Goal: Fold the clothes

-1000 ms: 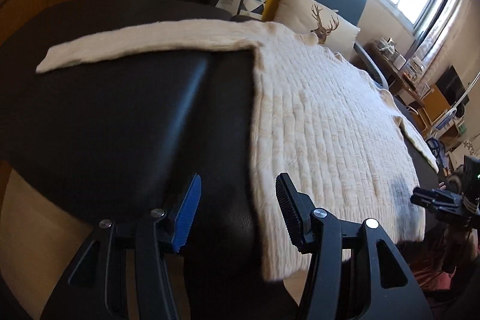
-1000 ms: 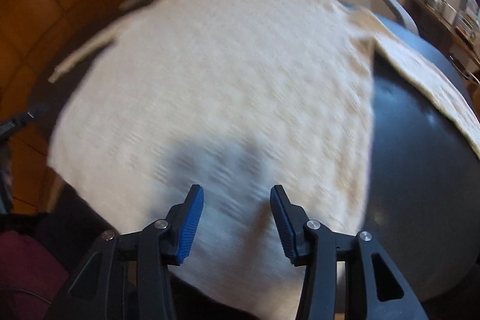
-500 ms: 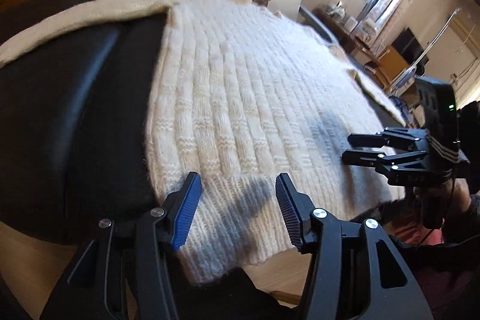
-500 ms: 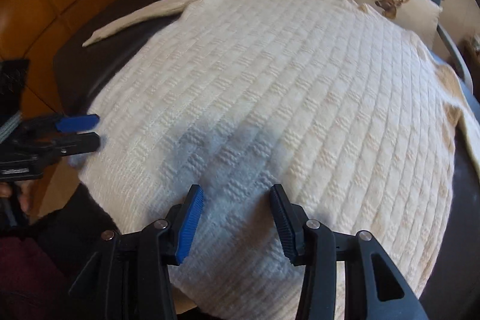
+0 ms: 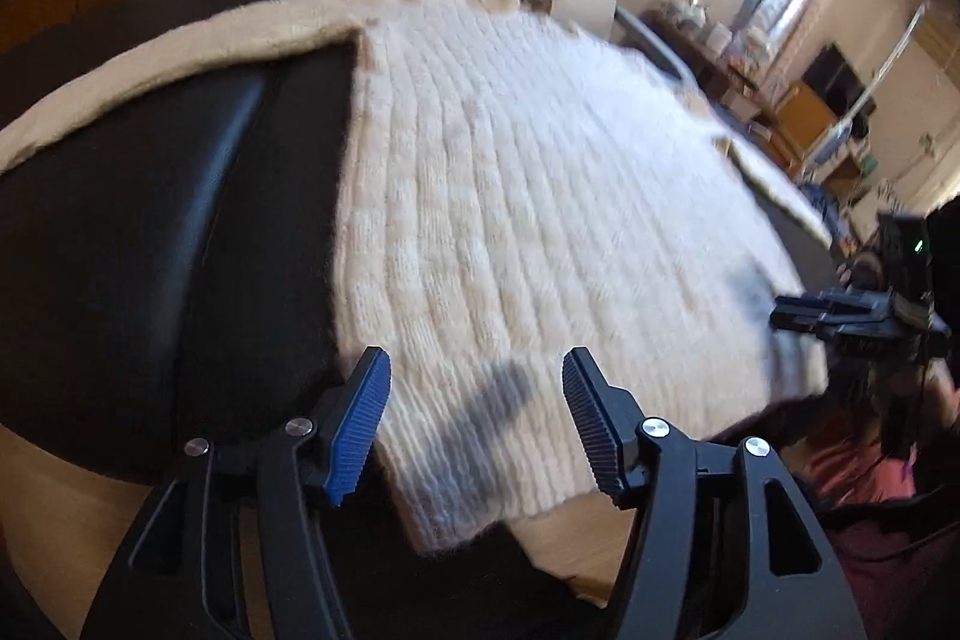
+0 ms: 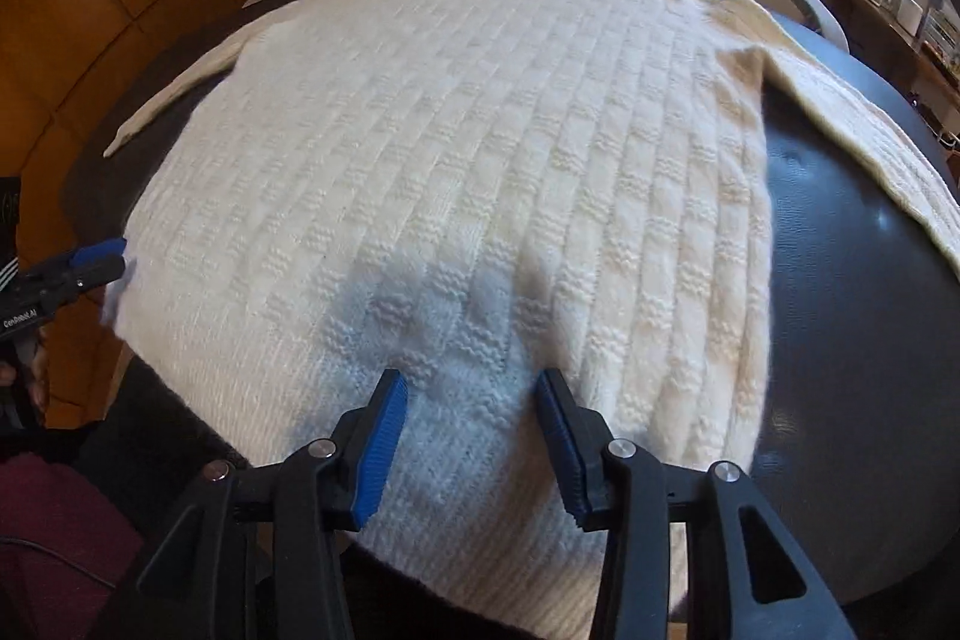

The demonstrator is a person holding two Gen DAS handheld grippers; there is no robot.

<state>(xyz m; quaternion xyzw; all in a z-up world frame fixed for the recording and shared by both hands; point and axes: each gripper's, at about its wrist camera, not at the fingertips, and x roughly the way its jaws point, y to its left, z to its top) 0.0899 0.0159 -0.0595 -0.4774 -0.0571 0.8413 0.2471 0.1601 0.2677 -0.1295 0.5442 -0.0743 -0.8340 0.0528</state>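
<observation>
The cream knitted sweater point(image 6: 456, 172) lay flat on the black table point(image 6: 852, 292), sleeves spread. My left gripper point(image 5: 474, 424) hovered over its hem corner, jaws opening, nothing clamped. My right gripper point(image 6: 471, 436) hung above the hem, jaws apart, gripping nothing.

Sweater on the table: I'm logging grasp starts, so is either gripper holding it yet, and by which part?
Nothing is held. The left gripper, jaws opening, and the right gripper hang open over the sweater's bottom hem.
</observation>
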